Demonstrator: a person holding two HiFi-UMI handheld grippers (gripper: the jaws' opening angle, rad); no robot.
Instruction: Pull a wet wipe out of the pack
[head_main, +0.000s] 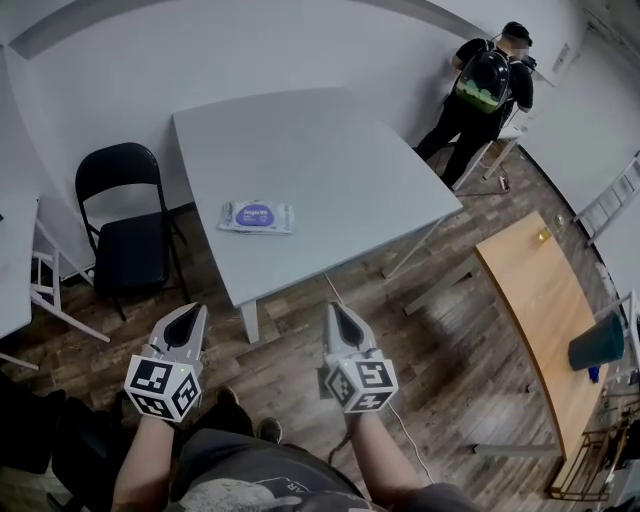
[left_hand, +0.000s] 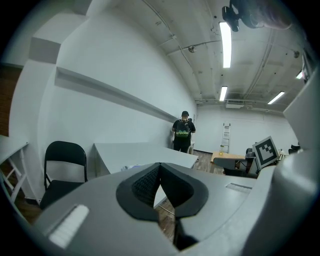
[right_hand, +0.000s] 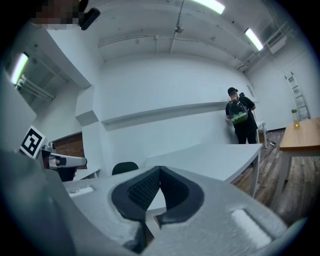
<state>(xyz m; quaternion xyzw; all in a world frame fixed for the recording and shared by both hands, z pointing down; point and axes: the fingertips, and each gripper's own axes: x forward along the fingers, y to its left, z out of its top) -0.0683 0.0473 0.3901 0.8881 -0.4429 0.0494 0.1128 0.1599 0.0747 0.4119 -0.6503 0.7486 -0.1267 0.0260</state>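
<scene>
A flat wet wipe pack (head_main: 257, 216) with a purple label lies on the white table (head_main: 330, 170), near its front left part. My left gripper (head_main: 191, 317) and my right gripper (head_main: 338, 312) are held side by side over the wood floor, short of the table's front edge. Both are shut with nothing between their jaws. In the left gripper view the left gripper (left_hand: 160, 165) points at the table (left_hand: 145, 152), where the pack (left_hand: 128, 167) is a pale sliver just above the jaws. In the right gripper view the right gripper (right_hand: 159, 170) faces the table (right_hand: 210, 157); the pack is hidden there.
A black folding chair (head_main: 125, 225) stands left of the table. A person with a green backpack (head_main: 488, 85) stands at the far wall. A wooden table (head_main: 545, 310) with a teal bucket (head_main: 598, 342) is at the right. A ladder (head_main: 610, 200) leans at the far right.
</scene>
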